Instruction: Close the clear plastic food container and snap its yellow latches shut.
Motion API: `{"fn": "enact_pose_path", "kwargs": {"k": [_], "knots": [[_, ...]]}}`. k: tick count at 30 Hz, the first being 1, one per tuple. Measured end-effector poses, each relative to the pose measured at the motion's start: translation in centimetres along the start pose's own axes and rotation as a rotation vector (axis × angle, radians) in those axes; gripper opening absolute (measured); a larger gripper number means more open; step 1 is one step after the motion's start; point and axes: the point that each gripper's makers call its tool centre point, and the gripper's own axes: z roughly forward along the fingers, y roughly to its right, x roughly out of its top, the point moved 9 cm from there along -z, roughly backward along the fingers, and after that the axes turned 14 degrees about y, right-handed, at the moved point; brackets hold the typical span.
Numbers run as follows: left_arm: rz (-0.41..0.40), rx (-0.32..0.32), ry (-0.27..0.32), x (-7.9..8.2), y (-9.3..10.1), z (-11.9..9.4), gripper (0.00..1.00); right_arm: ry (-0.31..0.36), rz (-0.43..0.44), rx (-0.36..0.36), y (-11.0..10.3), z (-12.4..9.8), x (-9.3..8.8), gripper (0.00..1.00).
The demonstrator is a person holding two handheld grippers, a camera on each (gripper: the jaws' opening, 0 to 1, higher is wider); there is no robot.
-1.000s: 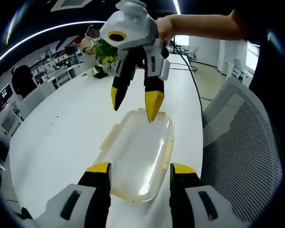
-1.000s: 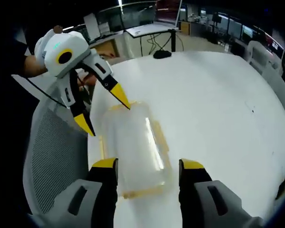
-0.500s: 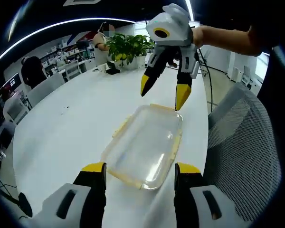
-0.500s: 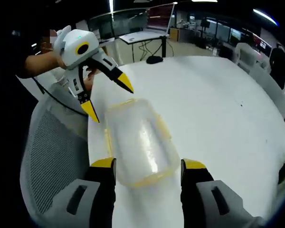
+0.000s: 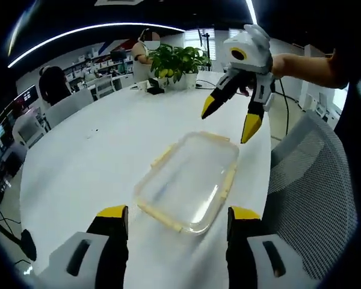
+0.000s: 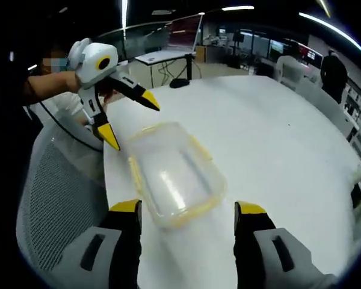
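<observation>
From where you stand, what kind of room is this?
Most likely an open-plan office: a big white table with a mesh office chair beside it, potted plants, and rows of desks with monitors behind.

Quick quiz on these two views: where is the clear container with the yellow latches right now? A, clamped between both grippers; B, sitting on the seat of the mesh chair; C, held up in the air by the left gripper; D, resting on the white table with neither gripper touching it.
D: the clear container lies flat on the white table, and both the left gripper and the right gripper hang open above it, apart from it.
</observation>
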Motion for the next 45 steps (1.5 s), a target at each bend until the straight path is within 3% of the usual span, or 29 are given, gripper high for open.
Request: {"fn": "enact_pose_path", "kwargs": {"k": [16, 38, 45], "knots": [[-0.018, 0.053, -0.004, -1.9, 0.8, 0.0, 0.58, 0.074, 0.019, -0.087, -1.9, 0.5, -3.0, 0.59], [-0.041, 0.06, 0.016, -2.6, 1.4, 1.2, 0.41, 0.15, 0.052, -0.13, -2.6, 1.6, -3.8, 0.4], [-0.039, 0.063, 0.014, -2.5, 0.9, 1.4, 0.41, 0.146, 0.058, -0.139, -2.2, 2.0, -3.5, 0.39]]}}
